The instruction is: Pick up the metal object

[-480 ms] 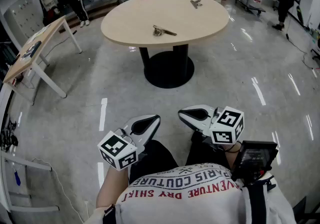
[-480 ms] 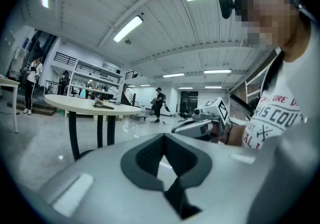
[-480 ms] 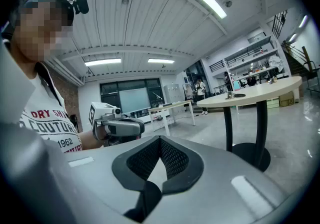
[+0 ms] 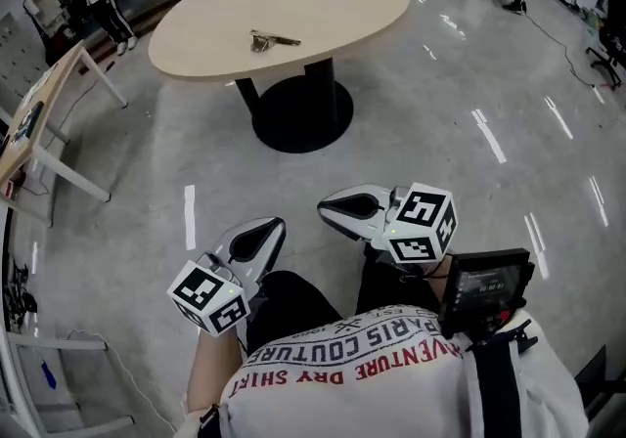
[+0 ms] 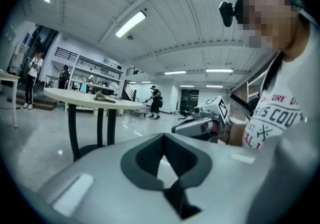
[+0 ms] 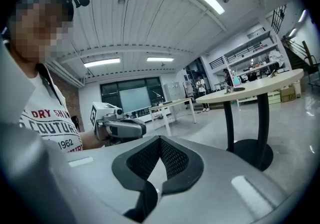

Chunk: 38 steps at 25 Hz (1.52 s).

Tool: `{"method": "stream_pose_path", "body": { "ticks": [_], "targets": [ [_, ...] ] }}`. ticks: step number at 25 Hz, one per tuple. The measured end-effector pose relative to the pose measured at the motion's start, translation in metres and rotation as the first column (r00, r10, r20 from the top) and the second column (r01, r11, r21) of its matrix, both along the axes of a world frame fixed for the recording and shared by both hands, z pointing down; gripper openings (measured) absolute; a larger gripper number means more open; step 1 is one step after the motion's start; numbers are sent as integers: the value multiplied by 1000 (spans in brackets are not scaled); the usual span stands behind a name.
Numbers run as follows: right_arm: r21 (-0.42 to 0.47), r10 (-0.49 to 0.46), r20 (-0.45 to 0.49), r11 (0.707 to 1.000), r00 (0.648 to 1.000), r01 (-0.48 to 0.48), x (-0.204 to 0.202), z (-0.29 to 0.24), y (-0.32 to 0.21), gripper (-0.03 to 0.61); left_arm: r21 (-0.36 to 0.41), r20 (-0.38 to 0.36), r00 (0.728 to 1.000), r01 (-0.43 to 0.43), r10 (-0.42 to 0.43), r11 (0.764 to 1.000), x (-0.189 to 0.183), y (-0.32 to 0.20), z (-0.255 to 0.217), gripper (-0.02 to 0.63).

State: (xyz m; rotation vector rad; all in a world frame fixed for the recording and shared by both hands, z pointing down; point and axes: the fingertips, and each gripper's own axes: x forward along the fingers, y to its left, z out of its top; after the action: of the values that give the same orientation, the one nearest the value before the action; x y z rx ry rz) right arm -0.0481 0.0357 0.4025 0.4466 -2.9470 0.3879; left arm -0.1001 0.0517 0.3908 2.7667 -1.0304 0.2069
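Two tools: left gripper (image 4: pixel 264 234) and right gripper (image 4: pixel 337 209), jaws together, nothing between them, low over glossy grey concrete floor (image 4: pixel 469 133). Small silvery metal object (image 4: pixel 272 39) lies on round beige pedestal table (image 4: pixel 323 11), well apart from both.

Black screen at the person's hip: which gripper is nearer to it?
Right. The right gripper sits just ahead of the black screen; the left gripper is farther off to its left.
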Motion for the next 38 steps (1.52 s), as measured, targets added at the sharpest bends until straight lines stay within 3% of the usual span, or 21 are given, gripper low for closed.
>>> {"method": "stream_pose_path", "body": {
  "ticks": [7,14,26,32,38],
  "targets": [
    [-31,28,2,999,1000,-28,18,13,-66,2,-27,0,1000,-18,18,999,17,-67,17,2],
    [-30,61,13,998,998,-60,27,2,-110,2,30,38,998,-59,58,998,26,-109,-3,2],
    [65,85,36,994,996,-87,46,-43,-201,2,98,81,997,3,-11,995,25,-204,-36,3],
    [102,91,64,990,994,-97,35,-52,-286,2,104,69,996,42,-49,994,4,-290,-38,3],
    [98,101,63,989,993,-107,33,-56,-290,2,91,48,998,34,-38,995,3,-295,-46,3]
  ]
}}
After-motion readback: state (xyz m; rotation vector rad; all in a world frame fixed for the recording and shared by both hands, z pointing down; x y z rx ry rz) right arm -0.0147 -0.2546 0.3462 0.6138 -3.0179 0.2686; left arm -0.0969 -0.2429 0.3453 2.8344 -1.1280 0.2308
